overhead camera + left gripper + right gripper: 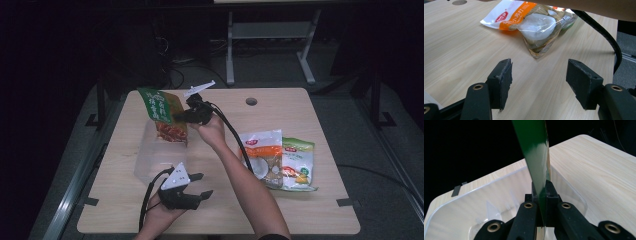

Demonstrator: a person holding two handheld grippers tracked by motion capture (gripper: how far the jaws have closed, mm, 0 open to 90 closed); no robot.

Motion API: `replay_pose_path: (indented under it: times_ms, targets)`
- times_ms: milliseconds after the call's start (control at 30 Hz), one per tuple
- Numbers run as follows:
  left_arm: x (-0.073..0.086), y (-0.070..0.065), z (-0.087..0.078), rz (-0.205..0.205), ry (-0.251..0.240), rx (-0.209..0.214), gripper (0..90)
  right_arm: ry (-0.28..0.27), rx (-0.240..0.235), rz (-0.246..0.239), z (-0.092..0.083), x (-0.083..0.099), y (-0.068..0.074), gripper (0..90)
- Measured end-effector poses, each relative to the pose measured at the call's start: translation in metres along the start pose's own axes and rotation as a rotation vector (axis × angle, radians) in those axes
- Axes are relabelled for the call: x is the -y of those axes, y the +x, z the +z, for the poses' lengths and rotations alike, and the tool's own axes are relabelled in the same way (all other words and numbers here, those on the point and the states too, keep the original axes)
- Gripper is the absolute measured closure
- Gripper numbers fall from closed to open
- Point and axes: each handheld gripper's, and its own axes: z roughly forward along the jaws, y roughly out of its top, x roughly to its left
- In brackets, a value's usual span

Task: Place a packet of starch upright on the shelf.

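Closest to the high camera, the left gripper rests low on the counter with its jaws apart and nothing between them; its own view looks across bare wood toward the orange-and-white snack bag, which lies flat and well apart from it. Farther back, the right gripper is clamped on the edge of the green snack bag, held upright over the clear plastic bin. From the right gripper view, the bag's green edge stands pinched between the two pads, with the bin's rim curving just beneath.

Judging by this, the step in hand is lowering the green bag into the bin. To do it well, keep the grip firm until the bag's bottom is inside the walls, and bring it straight down so its lower corner does not catch on the rim. The bin looks light and may slide; the idle left gripper could steady its near wall. Release only once the bag is resting inside, then lift clear without dragging it back out
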Motion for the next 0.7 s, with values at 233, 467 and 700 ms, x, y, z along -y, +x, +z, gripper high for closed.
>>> replay_pose_path:
  times_ms: [233, 467, 700]
  targets:
    - [0.0, -0.001, 0.002, 0.0, -0.001, 0.0, 36.2, 0.025, 0.029, 0.003, -0.002, -0.002, -0.001, 79.7]
    - [0.0, -0.001, 0.004, 0.001, 0.003, -0.003, 35.2, 0.04, 0.06, 0.008, -0.017, -0.002, -0.003, 67.1]
    - [0.0, 0.0, 0.004, -0.002, 0.005, -0.006, 33.8, 0.046, 0.069, 0.017, -0.035, 0.004, -0.006, 61.1]
